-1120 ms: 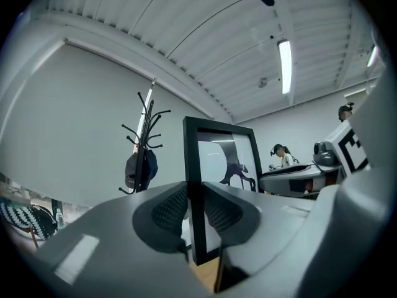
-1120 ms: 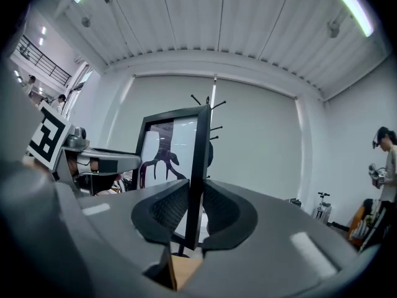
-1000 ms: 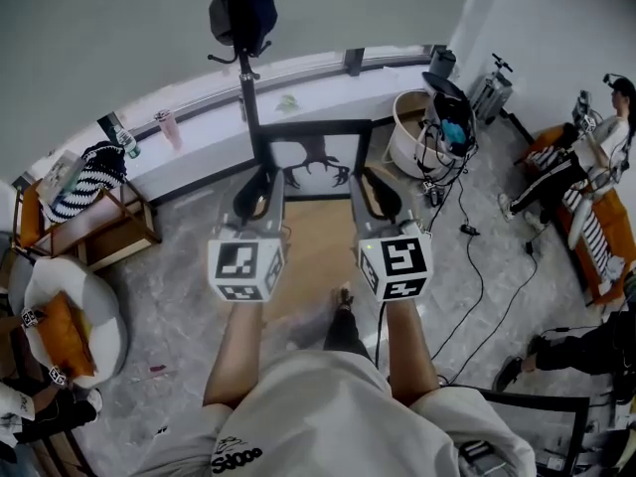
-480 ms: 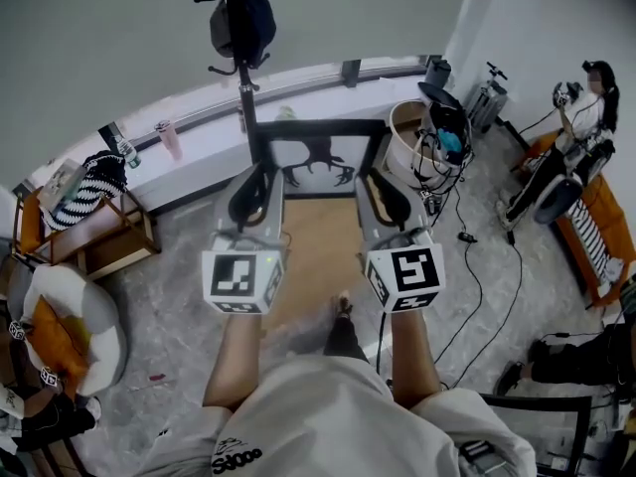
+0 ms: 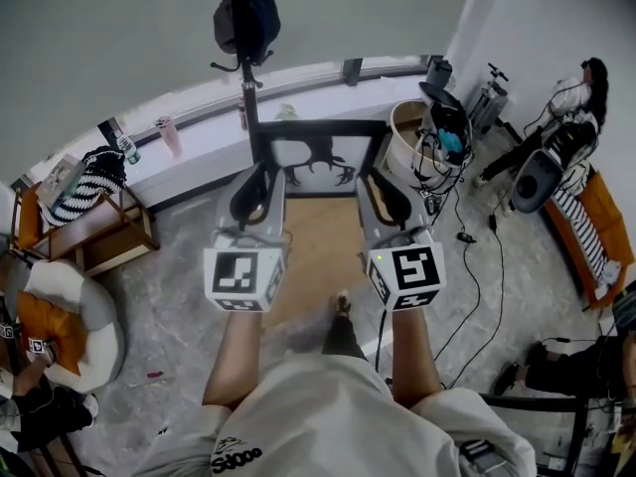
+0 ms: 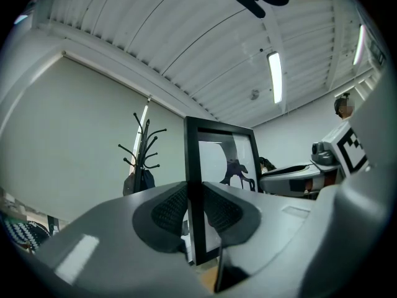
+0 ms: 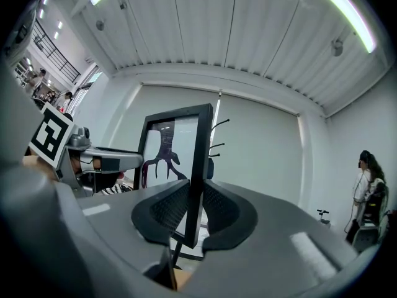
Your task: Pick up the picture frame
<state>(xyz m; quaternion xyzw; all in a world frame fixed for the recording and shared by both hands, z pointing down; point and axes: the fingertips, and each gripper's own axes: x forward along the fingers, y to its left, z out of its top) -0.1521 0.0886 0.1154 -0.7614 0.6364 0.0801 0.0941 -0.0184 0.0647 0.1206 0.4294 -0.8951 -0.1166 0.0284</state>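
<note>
The frame (image 5: 318, 157) stands upright between your two grippers, ahead of your knees. Your left gripper (image 5: 258, 189) clamps its left edge, pads pressed on the black border. Your right gripper (image 5: 382, 193) clamps the right edge likewise. A coat rack (image 5: 241, 28) stands behind.

Lab-like workroom, tangled cables (image 5: 437, 167), coat stand (image 5: 245, 68), ceiling striplights (image 7: 344, 11)
</note>
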